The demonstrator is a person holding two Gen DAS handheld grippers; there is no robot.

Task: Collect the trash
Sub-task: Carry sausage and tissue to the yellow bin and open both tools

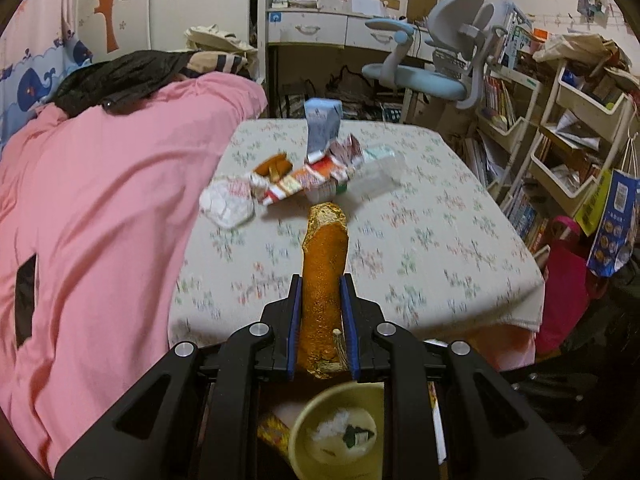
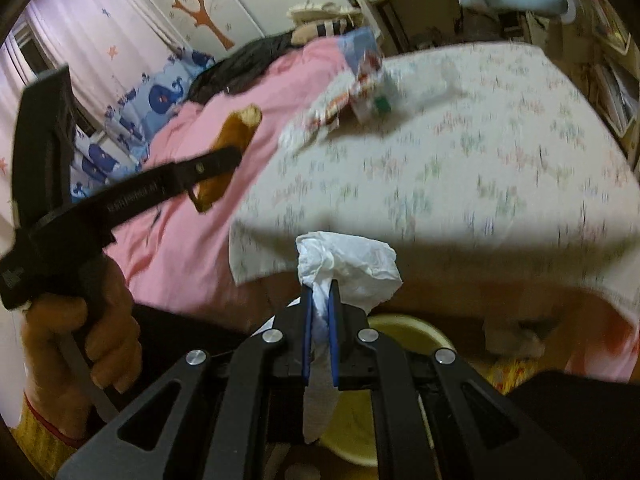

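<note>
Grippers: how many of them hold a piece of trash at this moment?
2. The left gripper clamps an orange-gold wrapper; the right gripper clamps a white tissue. Both are above the yellow bin.

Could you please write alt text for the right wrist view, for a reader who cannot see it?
The right claw is shut on a crumpled white tissue above a yellow bin. Beyond it lies a floral-covered table with a litter pile.
</note>
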